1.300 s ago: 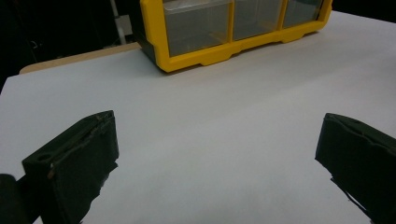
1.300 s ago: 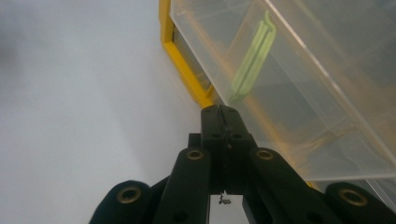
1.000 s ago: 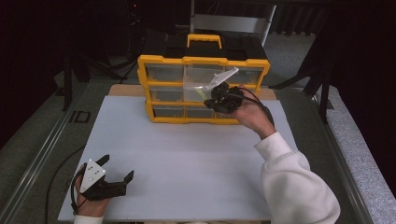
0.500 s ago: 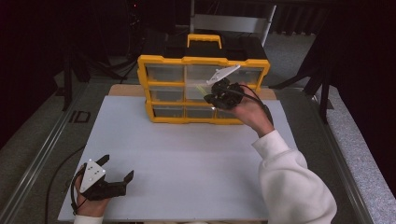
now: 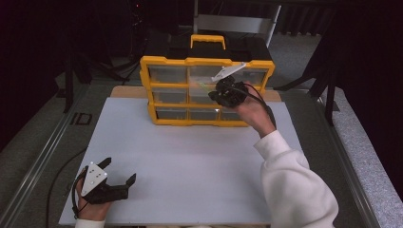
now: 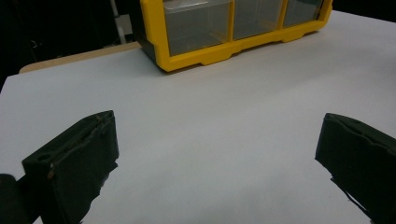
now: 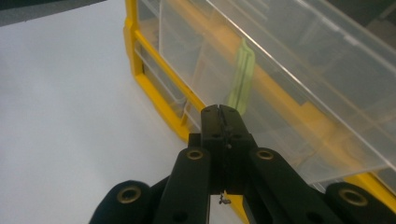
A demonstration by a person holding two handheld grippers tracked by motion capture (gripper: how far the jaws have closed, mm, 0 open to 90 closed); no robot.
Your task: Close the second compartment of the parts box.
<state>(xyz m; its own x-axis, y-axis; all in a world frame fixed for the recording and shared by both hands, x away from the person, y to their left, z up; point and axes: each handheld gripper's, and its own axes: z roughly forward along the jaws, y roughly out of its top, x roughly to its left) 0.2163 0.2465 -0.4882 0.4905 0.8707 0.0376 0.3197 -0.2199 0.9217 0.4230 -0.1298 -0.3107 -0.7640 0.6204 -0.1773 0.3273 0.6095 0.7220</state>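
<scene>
The right gripper [image 5: 223, 93] is held against the front of the yellow drawer cabinet [image 5: 166, 61], at the middle row, its jaws pressed fully together with nothing seen between them. In the right gripper view, a pale green strip [image 7: 242, 79] is seen inside a clear drawer [image 7: 299, 74], just past the tips at about twelve o'clock — its long axis running onward from the jaws. The left gripper [image 5: 111, 183] is rested well apart at seven o'clock on the white board [image 5: 190, 156], jaws spread wide and empty — so the drawer is judged the right hand's work.
</scene>
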